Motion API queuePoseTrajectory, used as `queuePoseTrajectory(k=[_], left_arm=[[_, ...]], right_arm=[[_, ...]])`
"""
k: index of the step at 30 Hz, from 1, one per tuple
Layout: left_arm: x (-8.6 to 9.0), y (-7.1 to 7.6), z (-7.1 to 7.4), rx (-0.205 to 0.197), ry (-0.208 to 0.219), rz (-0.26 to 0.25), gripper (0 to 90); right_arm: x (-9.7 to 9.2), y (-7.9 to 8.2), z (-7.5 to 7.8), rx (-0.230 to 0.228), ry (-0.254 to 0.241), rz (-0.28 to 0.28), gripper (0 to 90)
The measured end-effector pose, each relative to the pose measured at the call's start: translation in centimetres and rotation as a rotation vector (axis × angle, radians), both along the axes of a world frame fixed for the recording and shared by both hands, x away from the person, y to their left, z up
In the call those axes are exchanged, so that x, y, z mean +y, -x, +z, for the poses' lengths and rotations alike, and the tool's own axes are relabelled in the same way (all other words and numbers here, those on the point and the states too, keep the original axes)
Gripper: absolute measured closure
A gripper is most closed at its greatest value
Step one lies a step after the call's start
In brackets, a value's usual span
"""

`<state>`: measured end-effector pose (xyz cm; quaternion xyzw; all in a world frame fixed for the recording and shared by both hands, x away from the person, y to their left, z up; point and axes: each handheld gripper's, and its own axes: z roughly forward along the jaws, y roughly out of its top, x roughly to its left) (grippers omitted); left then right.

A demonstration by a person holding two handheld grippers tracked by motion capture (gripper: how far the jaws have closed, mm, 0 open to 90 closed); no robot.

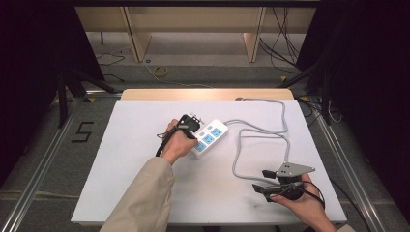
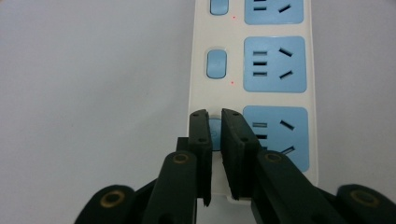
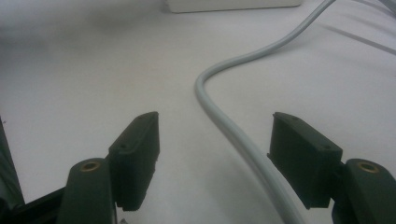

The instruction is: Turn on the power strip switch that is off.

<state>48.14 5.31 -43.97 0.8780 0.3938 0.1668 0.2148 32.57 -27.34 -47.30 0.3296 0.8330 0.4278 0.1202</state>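
The left hand-held gripper (image 2: 214, 122), jaws nearly pressed together, has its tips on the nearest switch (image 2: 215, 133) of the power strip (image 1: 208, 139) lying mid-worktop (image 1: 135, 183). To press well, push straight down, centred, without sliding the strip. The right hand-held gripper (image 3: 215, 140) rests spread astride the grey cord (image 3: 243, 149). No brand is legible; floor tape (image 1: 83, 131) reads "5".

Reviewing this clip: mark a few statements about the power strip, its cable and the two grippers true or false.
1. The left gripper has its jaws nearly together over a blue switch on the power strip. True.
2. The right gripper is clamped on the grey cable. False: its jaws are wide apart, the cable lying between them.
3. The strip's sockets are blue. True.
4. A plug sits in the middle socket. False: the sockets seen are empty.
5. The strip lies on the floor. False: it lies on the white table.
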Motion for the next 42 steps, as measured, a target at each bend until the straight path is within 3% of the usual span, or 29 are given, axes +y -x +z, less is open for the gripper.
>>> queuePoseTrajectory(k=[15,19,26,32,42], left_arm=[[3.2,2.7,1.5,-0.044,0.128,0.003,50.2],[3.9,3.8,1.5,-0.075,0.136,-0.006,45.5],[5.2,5.5,0.8,-0.058,0.160,0.003,36.1],[5.9,6.9,0.4,-0.045,0.189,-0.010,31.1],[6.7,8.7,-0.3,-0.075,0.205,-0.043,29.4]], right_arm=[[0.1,0.0,0.0,0.000,0.003,0.000,34.1],[0.1,0.0,0.0,-0.001,0.004,0.001,34.0],[0.1,0.0,0.0,0.000,0.003,0.001,34.0],[0.1,0.0,0.0,0.000,0.003,0.000,33.9],[0.1,0.0,0.0,0.001,0.003,-0.002,33.9]])
